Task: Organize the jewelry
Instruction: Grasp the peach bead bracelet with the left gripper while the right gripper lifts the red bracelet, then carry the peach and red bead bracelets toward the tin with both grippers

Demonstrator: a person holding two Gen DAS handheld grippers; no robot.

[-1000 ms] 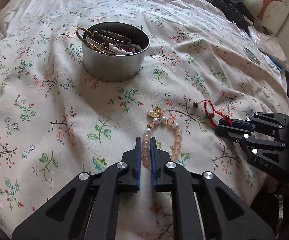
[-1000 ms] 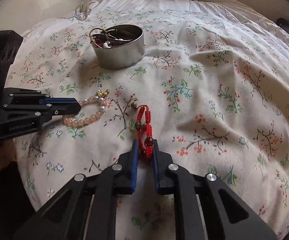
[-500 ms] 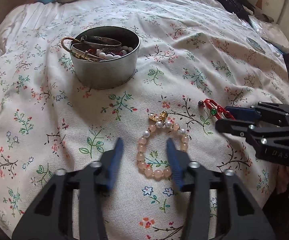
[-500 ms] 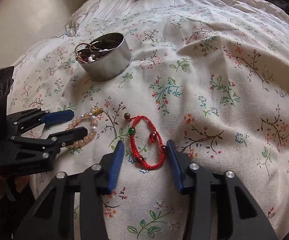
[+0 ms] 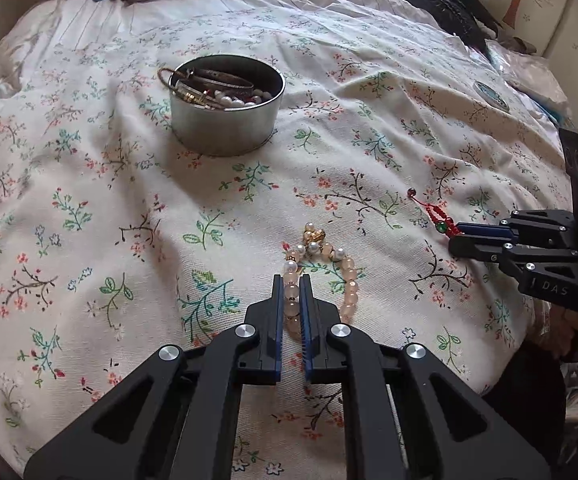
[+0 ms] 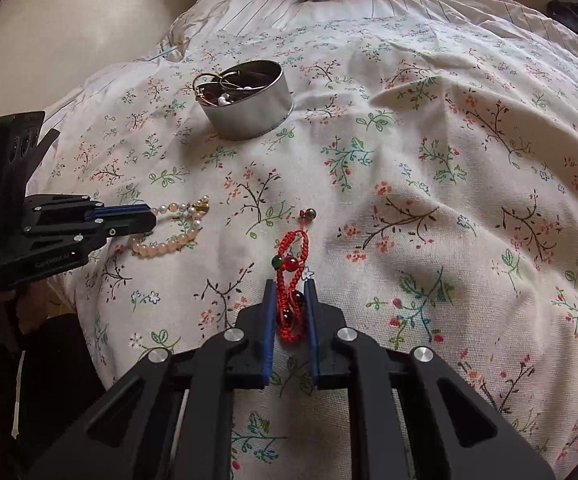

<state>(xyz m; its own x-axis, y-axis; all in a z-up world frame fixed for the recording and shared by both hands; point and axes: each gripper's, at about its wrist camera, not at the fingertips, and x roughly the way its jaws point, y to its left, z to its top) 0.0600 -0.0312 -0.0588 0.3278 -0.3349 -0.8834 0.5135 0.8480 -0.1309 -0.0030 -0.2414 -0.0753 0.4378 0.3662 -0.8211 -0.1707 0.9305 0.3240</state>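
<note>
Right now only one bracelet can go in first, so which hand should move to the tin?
Left, probably: its tool pinches the bead bracelet, lying nearer the tin than the red bracelet.

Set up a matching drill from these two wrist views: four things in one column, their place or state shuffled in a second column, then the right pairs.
Things
1. pink bead bracelet
2. red cord bracelet
3. metal tin
4. floral sheet

States
A. holds bangles and pearls
B. spread under everything
C. pinched between the left gripper's pads
D. pinched between the right gripper's pads

Pairs: 1-C, 2-D, 3-A, 4-B
</note>
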